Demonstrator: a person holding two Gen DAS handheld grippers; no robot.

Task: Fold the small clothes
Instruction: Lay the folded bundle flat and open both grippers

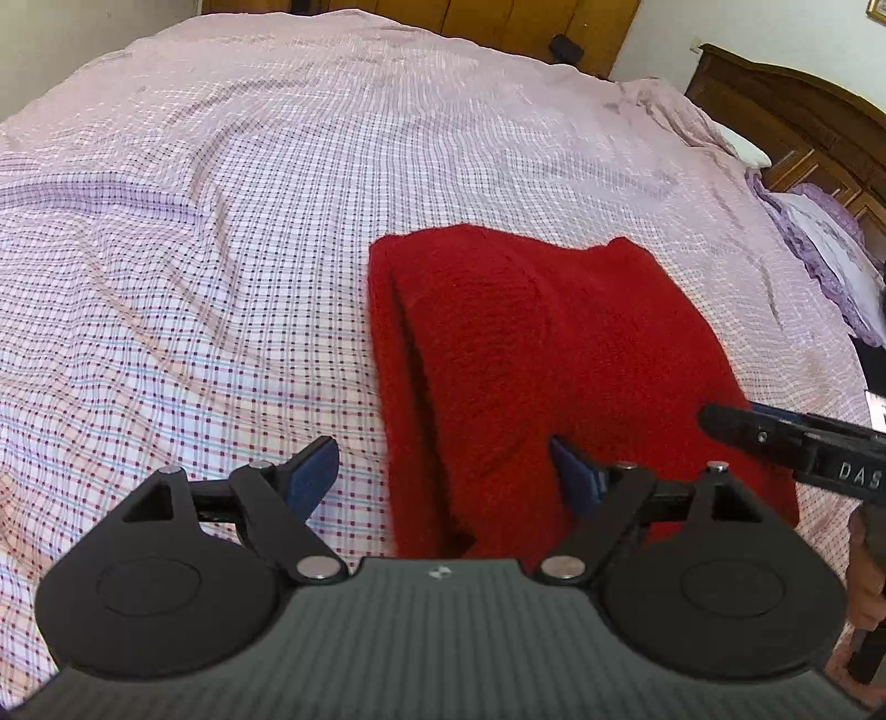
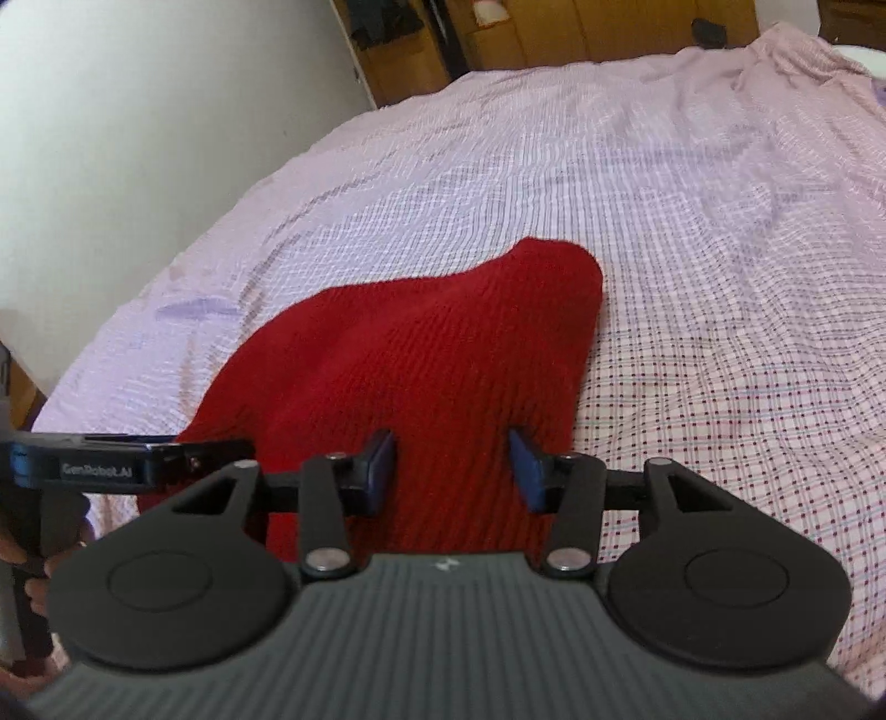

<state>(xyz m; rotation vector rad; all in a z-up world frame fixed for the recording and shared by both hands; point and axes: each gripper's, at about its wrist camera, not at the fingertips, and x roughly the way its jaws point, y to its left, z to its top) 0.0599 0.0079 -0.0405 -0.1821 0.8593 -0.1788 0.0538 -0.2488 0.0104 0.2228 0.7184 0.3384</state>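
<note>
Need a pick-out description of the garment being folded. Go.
Start at the big bed under the pink checked sheet. Near its close edge, just beyond both tongs, lies a red knit garment, folded over. It is the only solid red, thick-textured item there; the pillows are pale purple.

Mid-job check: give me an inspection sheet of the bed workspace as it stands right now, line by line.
Surface: bed under a pink checked sheet, wrinkled.
Job's things: one red knitted garment, already folded over on itself, layered edge along its left side, lying flat on the sheet.
Clutter: a purple frilled pillow and a white pillow at the headboard end.
Grippers: left gripper open, over the garment's near left edge, one pad over the sheet, one over the knit; right gripper open, both pads above the knit, not pressing it.
Cables: nothing seen.
Surroundings: dark wooden headboard, wooden cabinets, white wall.
</note>
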